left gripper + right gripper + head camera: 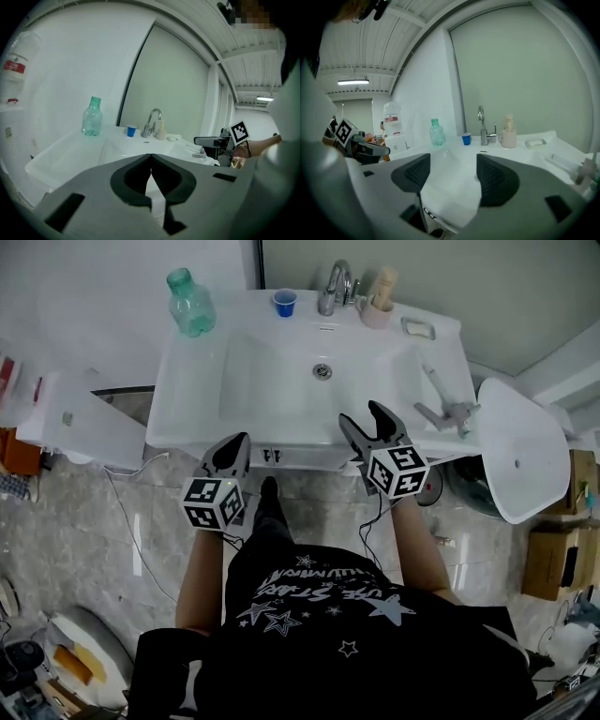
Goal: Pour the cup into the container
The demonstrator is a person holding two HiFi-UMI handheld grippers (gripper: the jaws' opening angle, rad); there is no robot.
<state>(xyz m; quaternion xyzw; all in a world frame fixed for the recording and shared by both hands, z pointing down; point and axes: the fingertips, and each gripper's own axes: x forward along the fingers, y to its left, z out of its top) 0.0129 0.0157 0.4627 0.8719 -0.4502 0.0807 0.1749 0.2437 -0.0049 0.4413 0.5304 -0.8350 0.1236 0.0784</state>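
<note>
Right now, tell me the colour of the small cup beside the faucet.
Blue. The cup shows it best in the head view, left of the faucet.

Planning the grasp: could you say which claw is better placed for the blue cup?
Probably right: the right claw is open and empty, the left claw shut; neither touches the blue cup.

The small round plastic cup (284,303) is blue, the ribbed plastic bottle (190,303) translucent green, the ceramic sink (180,395) white.

Glossy white sink (202,390), shiny metal tap (336,287), clear plastic bottle (190,303).
</note>
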